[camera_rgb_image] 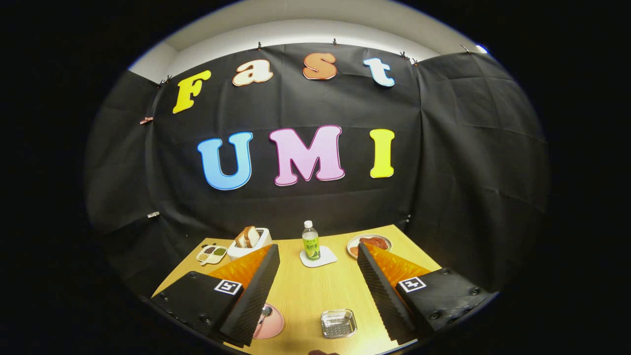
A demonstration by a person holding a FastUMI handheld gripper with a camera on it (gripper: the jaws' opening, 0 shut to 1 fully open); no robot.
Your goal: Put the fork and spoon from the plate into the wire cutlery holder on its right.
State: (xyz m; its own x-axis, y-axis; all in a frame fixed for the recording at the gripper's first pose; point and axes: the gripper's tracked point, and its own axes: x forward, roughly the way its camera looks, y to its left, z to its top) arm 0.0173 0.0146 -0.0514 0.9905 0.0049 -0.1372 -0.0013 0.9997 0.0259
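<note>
My claw (pixel 318 276) hangs wide open, empty. The first pick is not yet begun: next I drop toward the plate (pixel 272 323) at seven o'clock, holder (pixel 338 323) just right.

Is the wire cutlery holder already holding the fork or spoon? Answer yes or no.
No: the wire cutlery holder sits empty between the open gripper fingers, and a utensil still lies on the pink plate.

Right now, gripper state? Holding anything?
Gripper: open, fingers spread wide, holding nothing, above the table; pink plate and wire cutlery holder lie below.
</note>
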